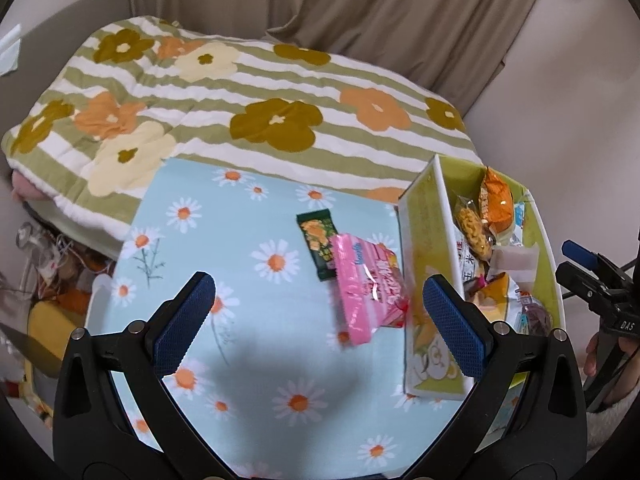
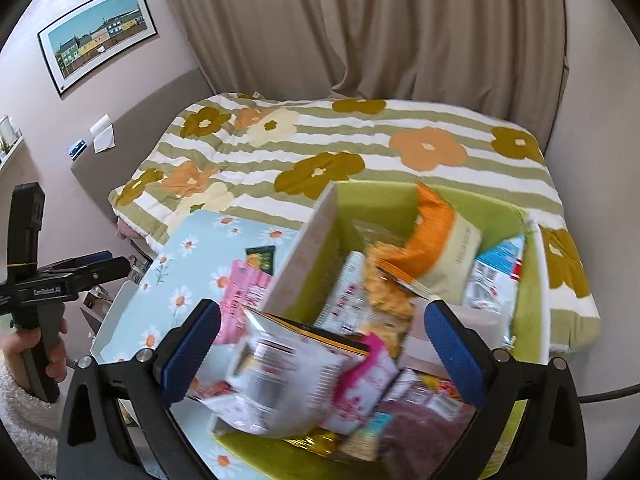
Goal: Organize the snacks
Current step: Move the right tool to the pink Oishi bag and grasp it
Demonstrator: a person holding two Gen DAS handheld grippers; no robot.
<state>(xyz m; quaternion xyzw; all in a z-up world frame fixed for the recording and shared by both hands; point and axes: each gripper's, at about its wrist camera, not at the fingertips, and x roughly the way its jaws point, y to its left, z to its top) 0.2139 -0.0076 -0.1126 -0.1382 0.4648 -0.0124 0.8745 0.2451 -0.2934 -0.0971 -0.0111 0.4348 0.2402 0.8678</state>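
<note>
Now both grippers gape empty: the left gripper (image 1: 316,320) over the daisy cloth (image 1: 248,288) beside the green box (image 1: 426,240), the right gripper (image 2: 322,344) above the box's snack packets (image 2: 296,376).

Pretty cozy little room: beige curtains (image 2: 360,28) cover the whole back wall, and a bed sits under a green-striped quilt with big flowers (image 1: 240,92). The side wall is a pinkish tone with a framed picture of colourful houses (image 2: 98,34). Soft, even daylight, nothing harsh.
</note>
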